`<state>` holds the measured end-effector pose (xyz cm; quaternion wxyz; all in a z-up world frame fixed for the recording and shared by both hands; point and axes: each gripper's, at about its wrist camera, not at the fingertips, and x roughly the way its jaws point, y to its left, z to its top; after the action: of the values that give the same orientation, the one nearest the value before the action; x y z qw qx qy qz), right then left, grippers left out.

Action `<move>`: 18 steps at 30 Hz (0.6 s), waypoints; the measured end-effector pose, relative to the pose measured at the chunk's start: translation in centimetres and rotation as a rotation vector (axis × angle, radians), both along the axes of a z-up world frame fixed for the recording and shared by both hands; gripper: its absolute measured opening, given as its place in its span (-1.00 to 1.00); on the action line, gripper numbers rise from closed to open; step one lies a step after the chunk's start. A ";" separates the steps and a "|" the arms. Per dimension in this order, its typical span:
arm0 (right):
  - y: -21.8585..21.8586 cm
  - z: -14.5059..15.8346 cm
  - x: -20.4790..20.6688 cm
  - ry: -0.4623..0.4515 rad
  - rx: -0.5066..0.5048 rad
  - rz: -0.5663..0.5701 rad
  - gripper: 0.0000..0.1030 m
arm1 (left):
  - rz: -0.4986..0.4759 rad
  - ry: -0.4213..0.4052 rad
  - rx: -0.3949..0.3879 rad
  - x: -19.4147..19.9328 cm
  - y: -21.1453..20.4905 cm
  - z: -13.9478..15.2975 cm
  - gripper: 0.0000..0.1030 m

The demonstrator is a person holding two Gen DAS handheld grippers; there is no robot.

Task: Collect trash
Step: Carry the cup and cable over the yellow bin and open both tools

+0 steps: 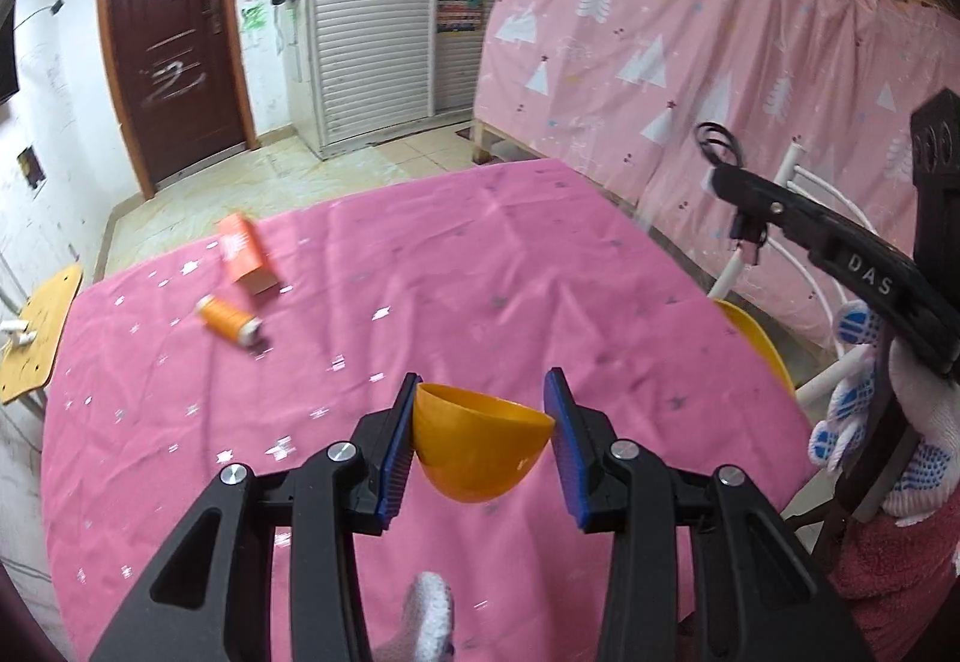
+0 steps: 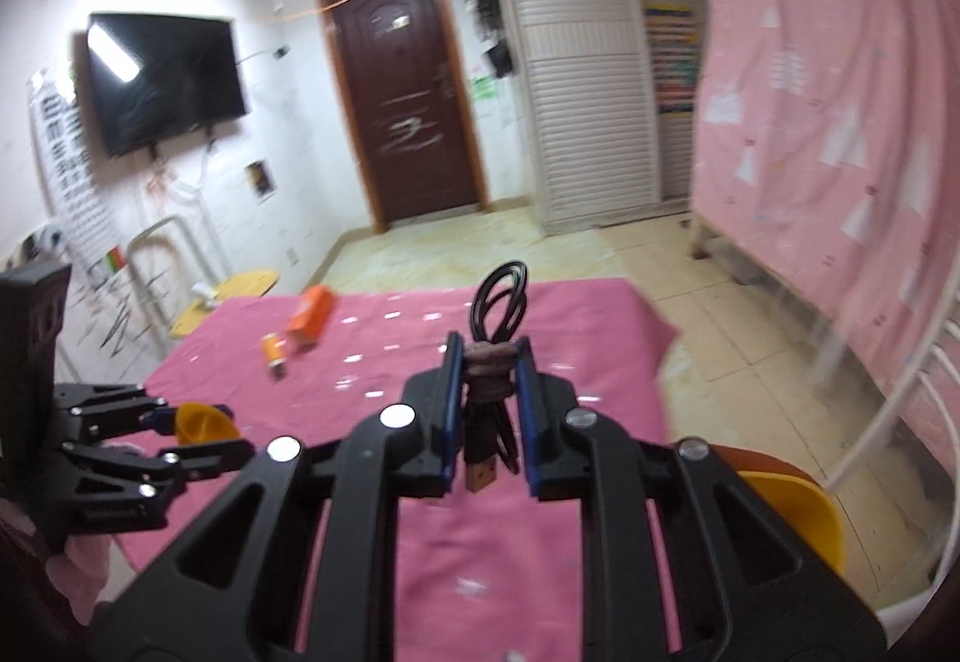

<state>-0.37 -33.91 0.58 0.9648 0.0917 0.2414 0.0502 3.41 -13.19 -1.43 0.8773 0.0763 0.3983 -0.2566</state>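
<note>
My left gripper (image 1: 483,449) is shut on an orange plastic bowl (image 1: 480,443), held tilted above the pink tablecloth (image 1: 456,266); the bowl also shows in the right wrist view (image 2: 201,422). My right gripper (image 2: 489,404) is shut on a coiled black USB cable (image 2: 495,314) bound with a brown tie, held above the table's right side. It shows at the right of the left wrist view (image 1: 720,146). An orange box (image 1: 246,257) and an orange thread spool (image 1: 225,317) lie at the table's far left; both appear in the right wrist view, box (image 2: 311,323), spool (image 2: 274,350).
A yellow chair (image 2: 798,512) with a white metal frame stands right of the table. A wooden stool (image 1: 39,338) stands at the left. A pink curtain (image 1: 690,44) hangs along the right. A dark door (image 2: 402,98) and a wall television (image 2: 162,80) are behind.
</note>
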 end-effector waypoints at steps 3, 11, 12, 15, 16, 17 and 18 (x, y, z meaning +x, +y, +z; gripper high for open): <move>-3.1 -0.4 -1.1 -0.005 -0.005 -0.077 -0.70 | -0.033 0.015 0.006 0.1 -2.5 0.0 -0.36; -9.3 -3.1 -2.7 0.046 -0.045 -0.225 -0.70 | -0.173 0.032 -0.029 -0.8 -9.2 1.0 -0.36; -9.7 -3.6 -2.9 0.056 -0.050 -0.236 -0.70 | -0.188 0.032 -0.037 -0.9 -10.0 1.1 -0.36; -10.8 -4.8 -3.0 0.080 -0.059 -0.259 -0.69 | -0.224 0.035 -0.054 -1.1 -12.5 1.3 -0.36; -11.5 -5.2 -3.3 0.084 -0.055 -0.268 -0.61 | -0.234 0.039 -0.059 -1.1 -13.3 1.3 -0.36; -12.0 -5.4 -3.4 0.084 -0.045 -0.275 -0.48 | -0.243 0.043 -0.060 -1.1 -14.2 1.2 -0.36; -12.4 -5.5 -3.5 0.083 -0.031 -0.279 -0.06 | -0.251 0.046 -0.061 -1.1 -14.9 1.1 -0.36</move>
<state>-3.84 -46.27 -4.96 0.9530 0.1112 0.2666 -0.0920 2.28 -28.07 -0.35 0.8309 0.0929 0.3975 -0.3781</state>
